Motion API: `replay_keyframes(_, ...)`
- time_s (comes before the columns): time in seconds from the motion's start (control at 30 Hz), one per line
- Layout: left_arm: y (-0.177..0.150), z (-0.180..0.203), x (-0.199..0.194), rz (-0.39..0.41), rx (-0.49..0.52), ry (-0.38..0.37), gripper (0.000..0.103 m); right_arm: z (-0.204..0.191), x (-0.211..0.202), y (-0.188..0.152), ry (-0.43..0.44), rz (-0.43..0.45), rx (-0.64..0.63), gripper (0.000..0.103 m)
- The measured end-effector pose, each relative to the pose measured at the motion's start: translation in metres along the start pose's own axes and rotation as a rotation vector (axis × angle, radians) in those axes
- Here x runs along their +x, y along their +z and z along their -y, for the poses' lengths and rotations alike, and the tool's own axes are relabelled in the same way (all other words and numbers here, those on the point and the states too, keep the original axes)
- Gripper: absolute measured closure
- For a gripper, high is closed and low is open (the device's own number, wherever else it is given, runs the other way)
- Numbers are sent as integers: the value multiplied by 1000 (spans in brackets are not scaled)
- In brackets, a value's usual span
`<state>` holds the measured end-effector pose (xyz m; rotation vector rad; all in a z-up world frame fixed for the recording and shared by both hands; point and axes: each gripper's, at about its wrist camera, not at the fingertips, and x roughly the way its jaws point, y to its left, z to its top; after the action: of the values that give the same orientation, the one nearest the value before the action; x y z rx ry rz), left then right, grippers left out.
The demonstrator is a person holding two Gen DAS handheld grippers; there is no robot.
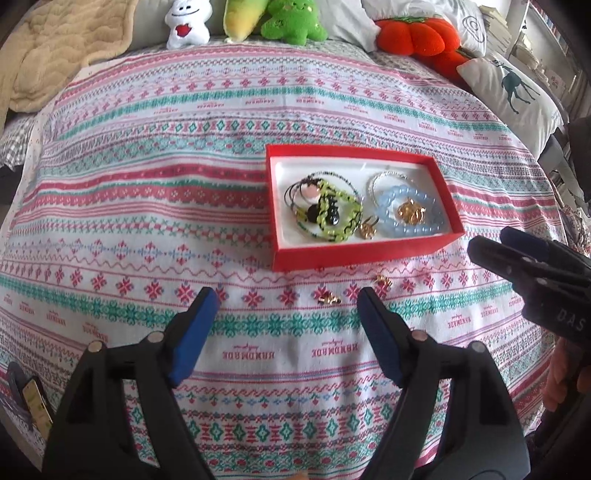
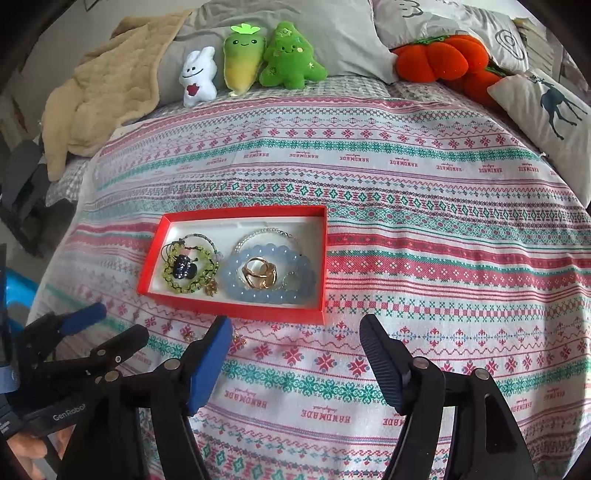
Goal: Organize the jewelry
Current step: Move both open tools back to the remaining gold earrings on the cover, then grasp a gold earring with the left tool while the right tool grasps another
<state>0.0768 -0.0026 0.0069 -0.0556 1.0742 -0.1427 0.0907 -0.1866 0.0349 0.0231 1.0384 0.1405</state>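
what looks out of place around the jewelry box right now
Two small gold pieces lie loose on the patterned bedspread just in front of the red box, while the other jewelry sits inside it. Nothing looks spilled or damaged.

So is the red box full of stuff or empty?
Partly full. The red box holds a blue bead bracelet, a green bracelet and gold rings. White lining still shows at the back.

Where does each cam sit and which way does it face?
Left wrist: on the left gripper, angled down at the patterned bedspread; its open blue-padded fingers show, right gripper at right edge.
Right wrist: on the right gripper, same downward tilt; left gripper at lower left.
Shared: red cardboard jewelry box, plush toys.
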Motion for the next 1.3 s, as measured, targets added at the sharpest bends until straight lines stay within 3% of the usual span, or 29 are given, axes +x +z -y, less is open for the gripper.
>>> replay_keyframes(0.23, -12, -4, 6, -40, -18, -28, 20, 3, -7, -16, -56, 2, -17, 20)
replay_keyframes(0.37, -25, -3, 13, 69, 13, -23, 20, 5, -7, -29, -72, 44, -51, 19)
replay_keyframes(0.7, -52, 24, 40, 157, 199, -8, 21, 10, 29, -62, -112, 21, -144, 19)
replay_keyframes(0.83, -49, 33, 43, 158, 222, -38, 27, 10, 39, -67, -107, 8, -148, 19)
replay_keyframes(0.9, -47, 33, 46, 148, 215, -47, 36, 10, 42, -69, -104, 2, -150, 19)
replay_keyframes(1.17, -41, 34, 54, 149, 176, -62, 55, 10, 48, -70, -103, -9, -158, 19)
replay_keyframes(1.3, -42, 37, 54, 147, 175, -60, 75, 10, 48, -70, -102, -9, -157, 19)
